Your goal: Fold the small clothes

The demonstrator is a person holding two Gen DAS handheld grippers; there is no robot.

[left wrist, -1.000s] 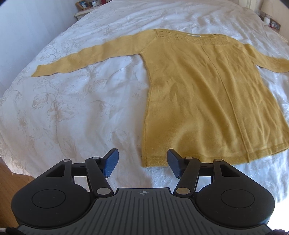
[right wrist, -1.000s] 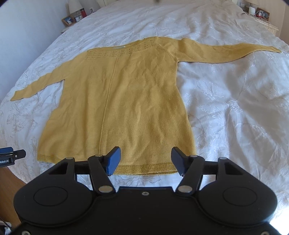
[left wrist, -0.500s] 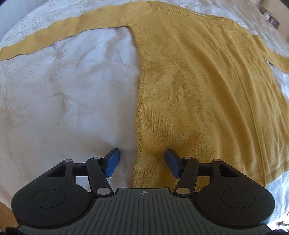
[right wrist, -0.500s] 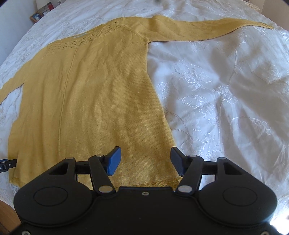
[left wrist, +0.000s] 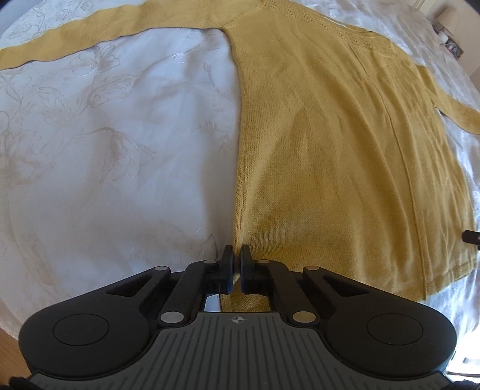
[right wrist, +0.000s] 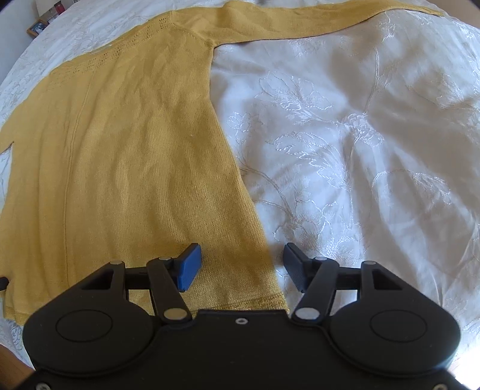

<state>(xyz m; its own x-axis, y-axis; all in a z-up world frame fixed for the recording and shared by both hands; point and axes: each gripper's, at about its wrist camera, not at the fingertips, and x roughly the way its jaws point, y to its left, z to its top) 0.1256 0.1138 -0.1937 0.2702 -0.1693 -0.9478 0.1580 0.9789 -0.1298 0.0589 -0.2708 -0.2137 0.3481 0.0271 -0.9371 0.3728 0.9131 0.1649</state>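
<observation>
A mustard yellow knit sweater (left wrist: 345, 150) lies flat on a white embroidered bedspread (left wrist: 105, 150), sleeves spread out to both sides. My left gripper (left wrist: 236, 255) is shut on the sweater's left side edge near the bottom hem. In the right wrist view the sweater (right wrist: 126, 156) fills the left half. My right gripper (right wrist: 240, 265) is open, its fingers straddling the sweater's right side edge just above the hem, low over the cloth.
The bedspread (right wrist: 360, 135) extends to the right of the sweater. A bedside shelf with small framed items (right wrist: 39, 27) is at the far left corner. The bed's near edge and wooden floor (left wrist: 9, 345) lie below the left gripper.
Both grippers moved forward and down to the sweater's lower corners. My left gripper closed on the left side edge. My right gripper stayed open.
</observation>
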